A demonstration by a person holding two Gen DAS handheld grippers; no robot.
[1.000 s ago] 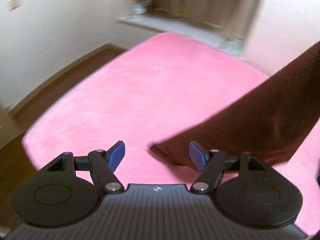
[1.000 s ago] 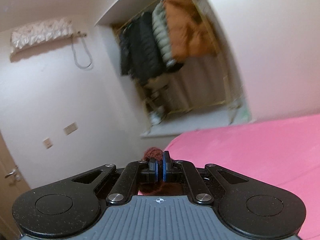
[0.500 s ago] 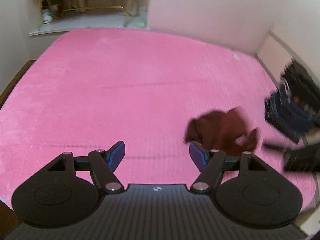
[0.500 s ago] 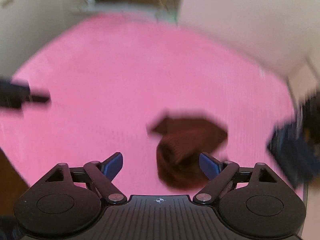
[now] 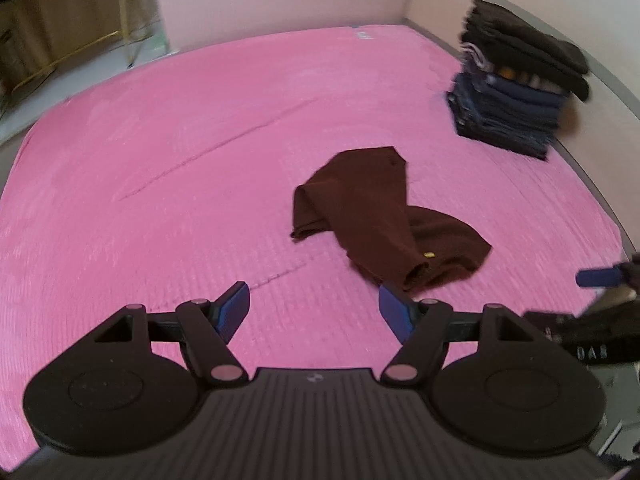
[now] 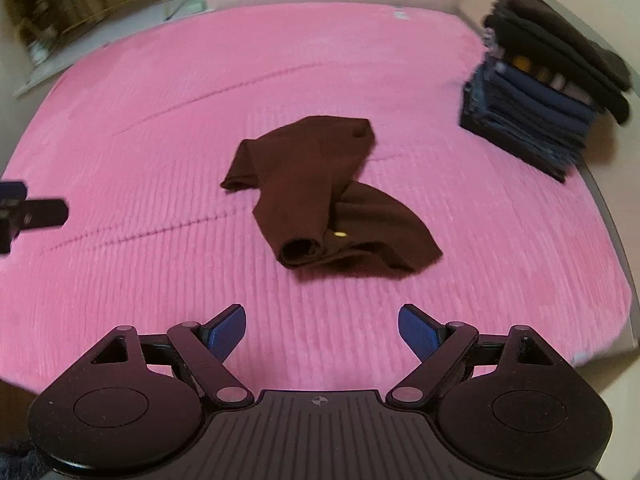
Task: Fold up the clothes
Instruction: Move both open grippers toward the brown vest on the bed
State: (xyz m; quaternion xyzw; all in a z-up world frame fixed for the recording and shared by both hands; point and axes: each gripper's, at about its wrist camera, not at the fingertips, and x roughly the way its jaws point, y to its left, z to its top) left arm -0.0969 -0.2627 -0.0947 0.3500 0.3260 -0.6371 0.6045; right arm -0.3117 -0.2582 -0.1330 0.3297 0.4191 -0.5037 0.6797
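A dark brown knitted garment (image 5: 376,216) lies crumpled on the pink bed (image 5: 180,168), one sleeve folded over the body, a small yellow tag showing. The same brown garment (image 6: 320,196) lies in the middle of the right wrist view. My left gripper (image 5: 314,310) hovers open above the bed, the garment just ahead and to its right. My right gripper (image 6: 322,332) is open too, a short way back from the garment, holding nothing. The right gripper's blue fingertip (image 5: 598,278) shows at the left view's right edge; the left gripper's tip (image 6: 32,212) shows at the right view's left edge.
A tall stack of folded dark and navy clothes (image 5: 516,84) stands at the bed's far right corner by the wall, also as the folded stack (image 6: 548,88). A clothes rack (image 6: 80,4) stands beyond the bed's far left. The bed's right edge (image 6: 616,280) runs near.
One second ago my right gripper was shut on the brown garment, held up high. It has opened and the garment has dropped onto the bed. Both grippers now look down at it.
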